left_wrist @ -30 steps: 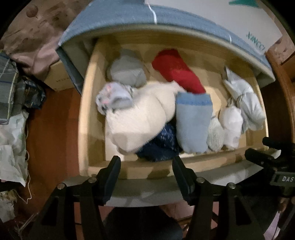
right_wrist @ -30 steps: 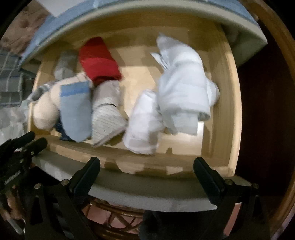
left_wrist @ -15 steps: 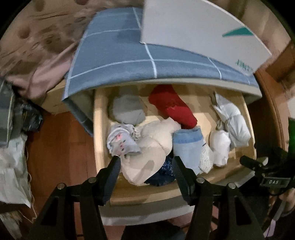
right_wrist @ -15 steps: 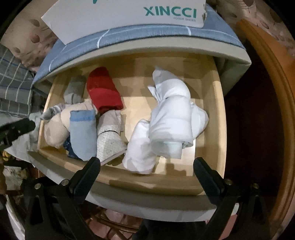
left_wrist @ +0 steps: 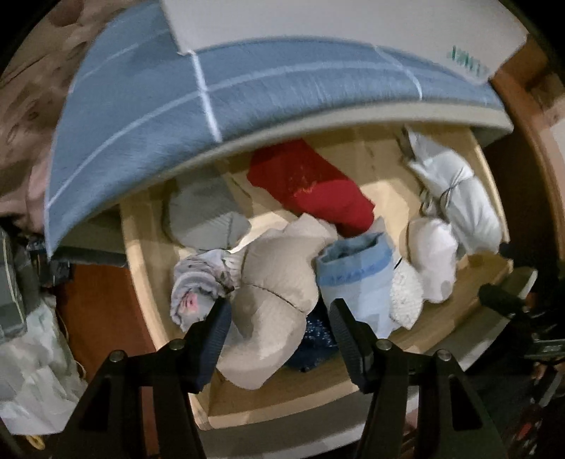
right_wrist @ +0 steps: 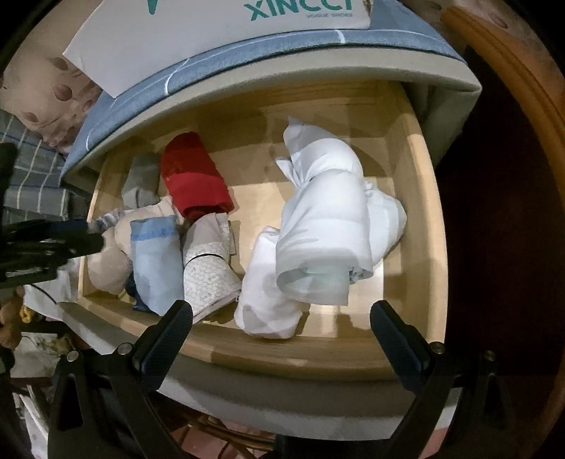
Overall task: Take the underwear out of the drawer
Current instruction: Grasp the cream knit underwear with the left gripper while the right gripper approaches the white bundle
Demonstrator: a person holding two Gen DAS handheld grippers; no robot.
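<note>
- We are viewing an open wooden drawer (right_wrist: 409,197) holding rolled and folded underwear, pulled out beneath a blue cloth with pale stripes (left_wrist: 183,95) that is carrying a white box printed XINCCI (right_wrist: 197,31).
- Our left claw (left_wrist: 279,339) is hovering with jaws spread moderately wide, gripping nothing; its tips are framing a beige bundle (left_wrist: 279,289) at the front left of the drawer, though we cannot tell whether they are touching it.
- Our right claw (right_wrist: 282,332) is standing very wide and empty above the drawer's front rim, with a white roll (right_wrist: 268,300) lying between its tips in view, apart from both.
- A light blue rolled garment (left_wrist: 356,279) is leaning against the beige bundle, with a dark blue piece (left_wrist: 317,339) showing underneath them.
- A red folded garment (right_wrist: 194,176) is lying toward the back, just beside a grey one (left_wrist: 201,215).
- A pale printed piece with a pink mark (left_wrist: 197,286) is resting at the left wall, touching the beige bundle.
- A large white knotted bundle (right_wrist: 325,226) is occupying the right half, touching the white roll in front of it.
- A white lace-patterned piece (right_wrist: 208,275) is sitting between the light blue garment and the white roll.
</note>
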